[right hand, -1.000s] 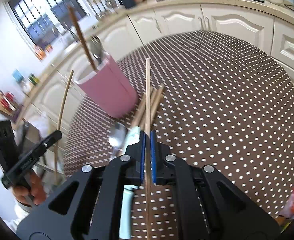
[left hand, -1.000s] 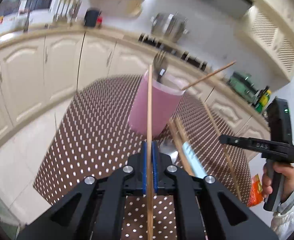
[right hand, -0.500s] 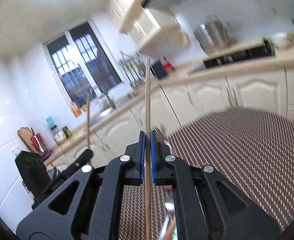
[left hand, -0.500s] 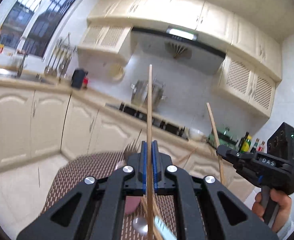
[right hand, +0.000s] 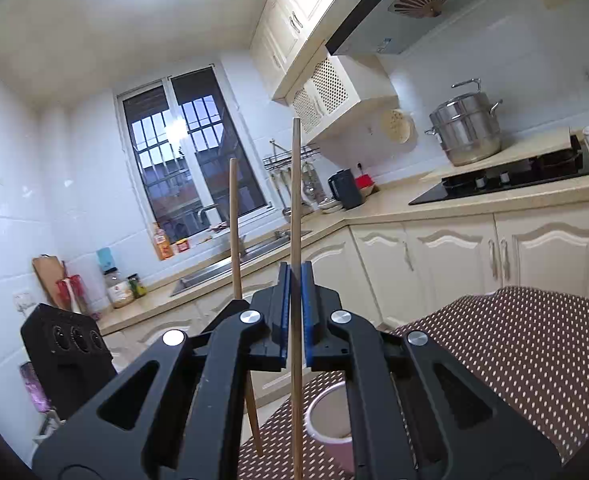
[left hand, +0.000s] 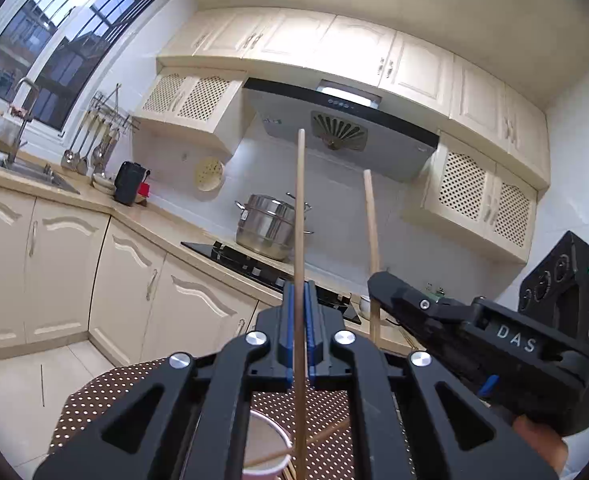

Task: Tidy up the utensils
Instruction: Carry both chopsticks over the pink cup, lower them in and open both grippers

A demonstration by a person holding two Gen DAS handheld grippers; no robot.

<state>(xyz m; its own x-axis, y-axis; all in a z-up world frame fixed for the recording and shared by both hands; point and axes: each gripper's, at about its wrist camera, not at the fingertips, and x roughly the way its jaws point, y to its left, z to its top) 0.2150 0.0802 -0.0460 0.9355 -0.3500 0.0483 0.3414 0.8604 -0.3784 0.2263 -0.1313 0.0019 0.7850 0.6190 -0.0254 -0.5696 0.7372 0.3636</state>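
Note:
My left gripper is shut on a thin wooden chopstick that stands upright between its blue pads. Below it, at the bottom edge, is the pink cup with another chopstick leaning across its mouth. To the right my right gripper grips a second upright chopstick. In the right wrist view my right gripper is shut on its chopstick above the pink cup. The left gripper's black housing and its chopstick show at the left.
The brown dotted tablecloth covers the round table below. Cream cabinets and a counter run around the room, with a steel pot on the hob, a black kettle and a sink. A hand holds the right gripper.
Both grippers have risen and tilted from looking down at the table to looking level across the kitchen, each still gripping its chopstick. The pink cup has dropped to the bottom of both views.

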